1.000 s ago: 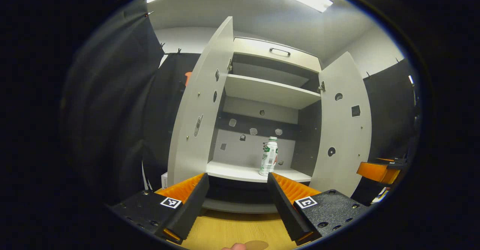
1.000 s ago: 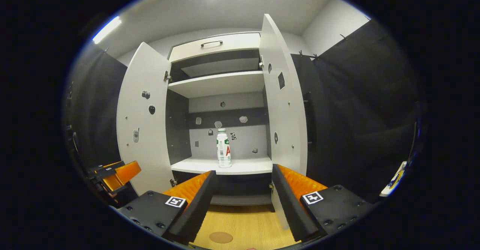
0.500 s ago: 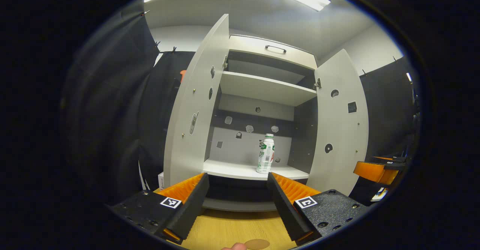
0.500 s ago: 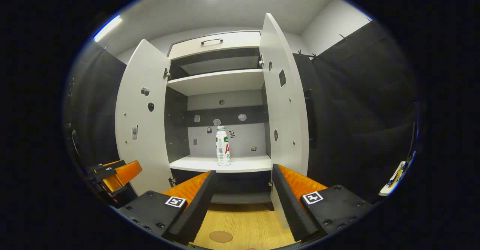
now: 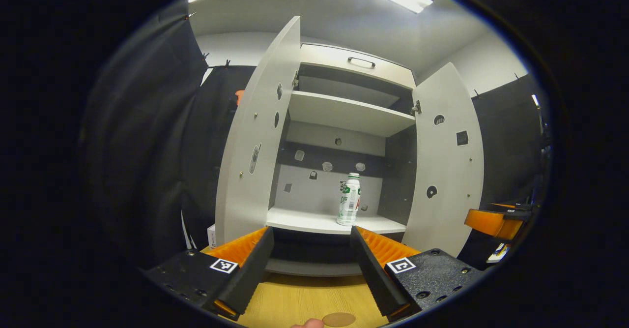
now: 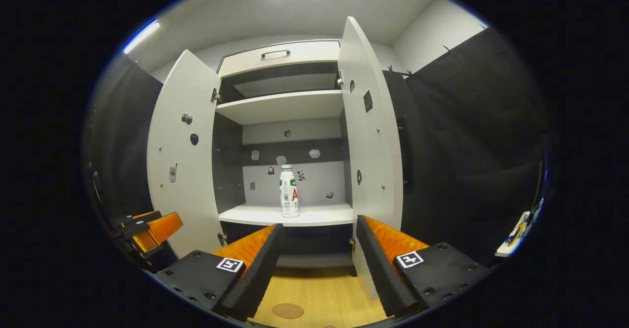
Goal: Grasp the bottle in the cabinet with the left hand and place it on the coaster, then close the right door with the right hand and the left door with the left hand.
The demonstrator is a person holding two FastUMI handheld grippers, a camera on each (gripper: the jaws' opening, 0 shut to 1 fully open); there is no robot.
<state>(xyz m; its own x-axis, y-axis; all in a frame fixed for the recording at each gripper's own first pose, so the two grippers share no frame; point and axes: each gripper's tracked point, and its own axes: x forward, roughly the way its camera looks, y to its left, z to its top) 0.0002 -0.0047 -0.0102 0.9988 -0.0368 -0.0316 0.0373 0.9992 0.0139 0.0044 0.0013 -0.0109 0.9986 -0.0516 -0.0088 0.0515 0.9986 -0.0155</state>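
Bottle (image 5: 349, 206) stood upright on the lower shelf (image 5: 314, 222) of the cabinet, toward the shelf's right end and back from its front edge. Both doors stood wide open: left door (image 5: 258, 136), right door (image 5: 444, 156). Left tongs (image 5: 310, 264) were spread wide and held nothing, well short of the shelf. Right tongs (image 6: 318, 264) were likewise wide apart and empty, near the right door's lower edge.

Coaster (image 6: 287, 311) lay on the worktop (image 6: 319, 293) near its front edge.

Risks, as I judged them:
- Bottle is tall and narrow; a finger clipping it on the way in would likely tip it over.
- Right door is close to the reach path; the left tongs could bump it.
- Coaster is small; an off-centre set-down could leave the bottle wobbling on its rim.
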